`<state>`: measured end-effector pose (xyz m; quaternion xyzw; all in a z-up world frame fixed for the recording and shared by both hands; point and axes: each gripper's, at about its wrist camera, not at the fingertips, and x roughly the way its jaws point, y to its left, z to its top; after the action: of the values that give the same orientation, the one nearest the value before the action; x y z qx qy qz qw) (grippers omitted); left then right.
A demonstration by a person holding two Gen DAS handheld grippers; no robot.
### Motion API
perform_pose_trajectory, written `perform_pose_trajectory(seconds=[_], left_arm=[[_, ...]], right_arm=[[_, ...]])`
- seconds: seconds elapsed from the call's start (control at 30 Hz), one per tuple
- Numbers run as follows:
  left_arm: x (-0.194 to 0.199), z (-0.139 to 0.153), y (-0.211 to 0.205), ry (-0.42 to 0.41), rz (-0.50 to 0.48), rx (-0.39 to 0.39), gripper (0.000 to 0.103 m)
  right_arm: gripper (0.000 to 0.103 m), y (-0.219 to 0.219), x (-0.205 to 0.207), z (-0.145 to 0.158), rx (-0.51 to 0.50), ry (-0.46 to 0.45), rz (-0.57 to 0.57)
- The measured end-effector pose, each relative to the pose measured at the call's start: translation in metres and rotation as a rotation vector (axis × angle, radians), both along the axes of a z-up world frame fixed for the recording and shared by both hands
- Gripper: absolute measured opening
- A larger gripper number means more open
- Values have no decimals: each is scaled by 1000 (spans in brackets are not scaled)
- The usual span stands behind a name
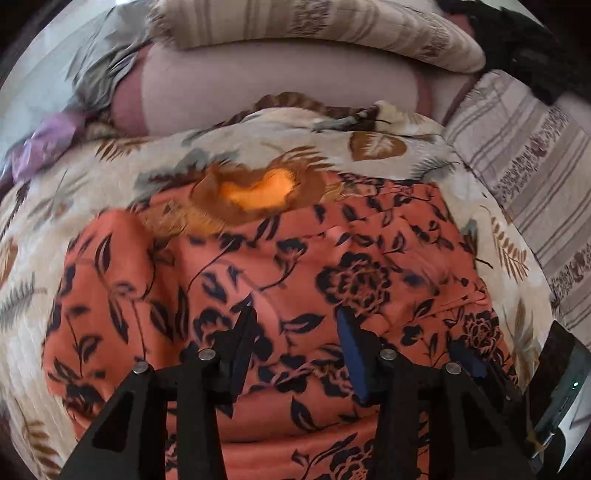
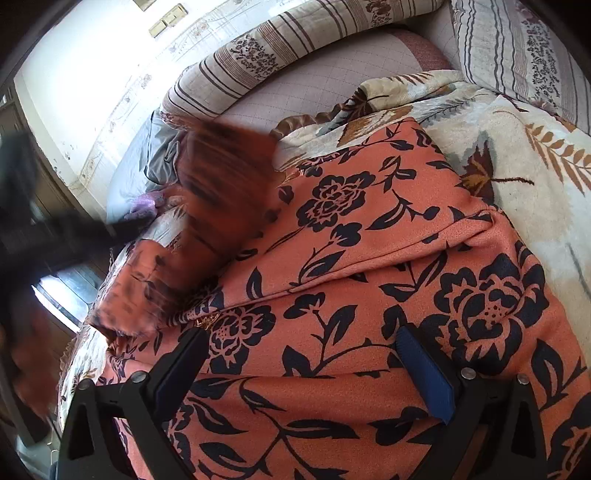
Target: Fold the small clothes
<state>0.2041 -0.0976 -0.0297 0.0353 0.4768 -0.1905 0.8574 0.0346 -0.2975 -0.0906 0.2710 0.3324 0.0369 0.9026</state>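
Observation:
An orange garment with a black flower print (image 1: pixel 280 280) lies spread on a cream leaf-print blanket (image 1: pixel 258 140). My left gripper (image 1: pixel 295 317) hovers just over its middle, jaws open and empty. In the right wrist view the same garment (image 2: pixel 369 229) fills the frame. My right gripper (image 2: pixel 303 339) is open and empty above it. A flap of the garment (image 2: pixel 221 192) at the left is raised and motion-blurred, and the dark blurred left gripper (image 2: pixel 55 229) is beside it.
Striped pillows (image 1: pixel 314 33) and a pink quilted mattress (image 1: pixel 277 81) lie beyond the blanket. A grey cloth (image 2: pixel 147 147) and a purple item (image 2: pixel 144 206) sit by the white wall (image 2: pixel 92 74). A striped cushion (image 1: pixel 524 155) is at the right.

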Motion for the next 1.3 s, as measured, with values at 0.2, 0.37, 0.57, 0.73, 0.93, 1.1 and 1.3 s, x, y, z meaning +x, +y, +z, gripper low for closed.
perform_pose_trajectory(seconds=[0.2,0.37,0.57,0.73,0.93,1.1,1.3], left_arm=[[-30,29,116,-229,239,-82,63],[-16,-20,200,-131,447,-121,66],[-20,-37,222,-90,478,-244,66],[-8,-47,214,-3,506,-234,66],[-9,-48,220,-8,527,-245,66],[-30,-13,227,-223,598,-246,67],[-3,-52,200,3,483,-67,87]], right_arm=[[103,1,1,0,-10,7,1],[103,1,6,5,-3,37,8],[58,-20,23,58,37,135,16],[80,-25,88,71,-98,257,44],[31,4,128,33,-304,436,100],[16,38,113,97,-600,266,137],[37,-20,109,66,-605,374,-63]])
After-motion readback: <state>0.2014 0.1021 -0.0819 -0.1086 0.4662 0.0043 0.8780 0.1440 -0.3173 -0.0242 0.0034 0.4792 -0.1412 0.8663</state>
